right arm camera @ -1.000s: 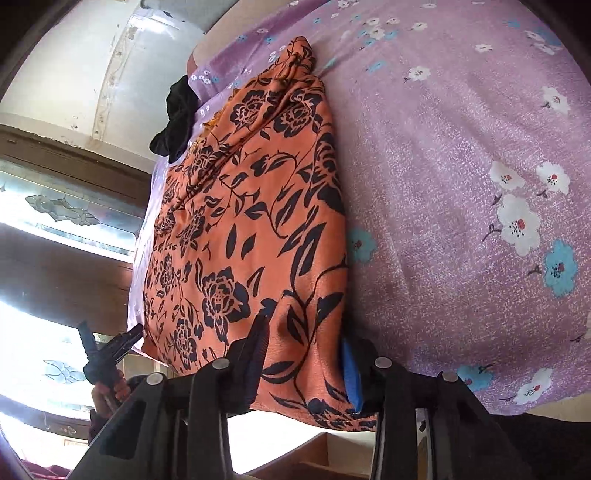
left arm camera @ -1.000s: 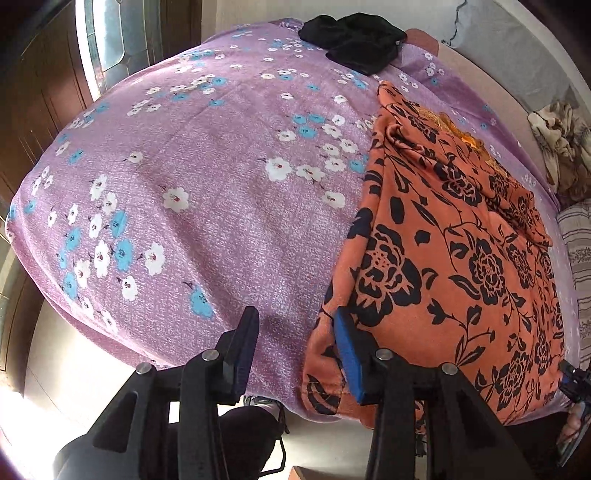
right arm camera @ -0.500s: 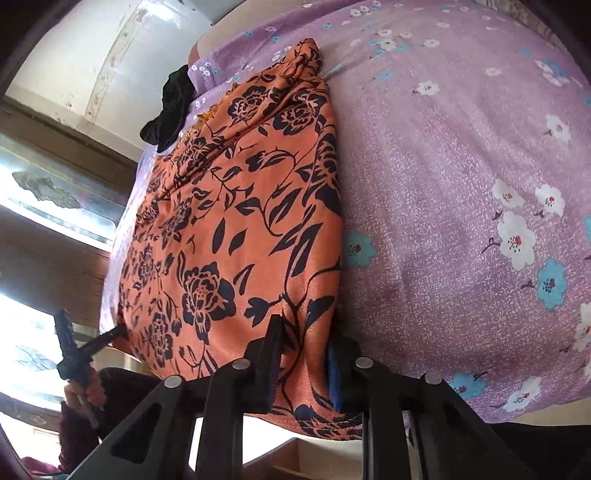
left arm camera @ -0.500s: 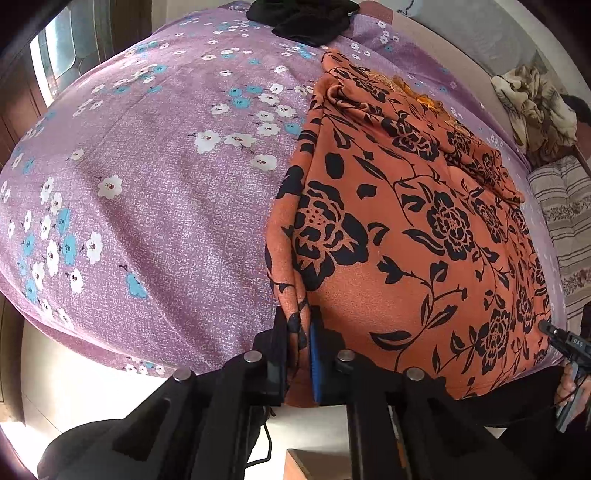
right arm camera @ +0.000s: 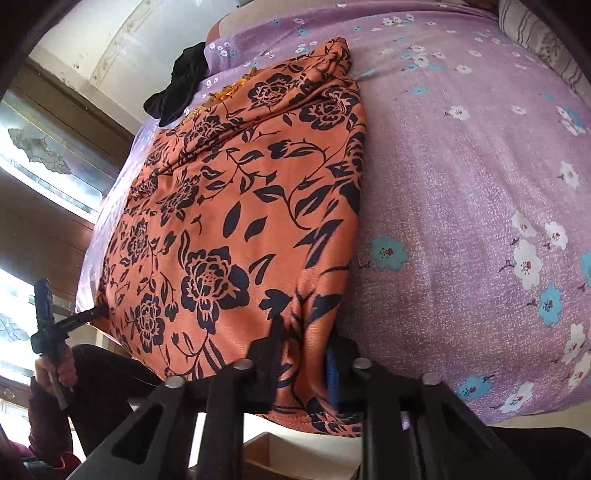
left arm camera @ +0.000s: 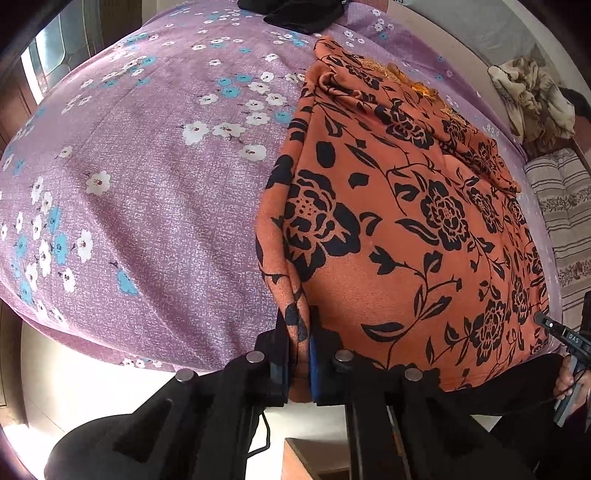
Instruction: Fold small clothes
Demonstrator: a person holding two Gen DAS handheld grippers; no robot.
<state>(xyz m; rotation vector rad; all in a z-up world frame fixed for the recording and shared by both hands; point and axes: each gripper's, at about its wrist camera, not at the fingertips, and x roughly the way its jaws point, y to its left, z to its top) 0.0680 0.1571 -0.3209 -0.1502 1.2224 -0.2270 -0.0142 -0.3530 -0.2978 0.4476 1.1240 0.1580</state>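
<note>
Your right gripper [right arm camera: 301, 354] has just been closing and now pinches the near corner of the orange cloth [right arm camera: 236, 206], which bunches up between its jaws. The cloth lies spread on the purple sheet [right arm camera: 461, 192]. At the far left your left gripper [right arm camera: 98, 312] bites the other near corner. A black garment [right arm camera: 177, 90] sits beyond the cloth.

Left wrist view: garment [left arm camera: 406, 221] lies flat on the bed [left arm camera: 147, 184], right half of frame, its near edge hanging over the bed's front edge. Left gripper [left arm camera: 299, 354] bottom centre, at the garment's near left corner. Second garment [left arm camera: 299, 14] at top centre, on the bed's far end. Pillow [left arm camera: 561, 221] at right edge. Right wrist view: right gripper [right arm camera: 303, 365] bottom centre, at the opposite near corner.
</note>
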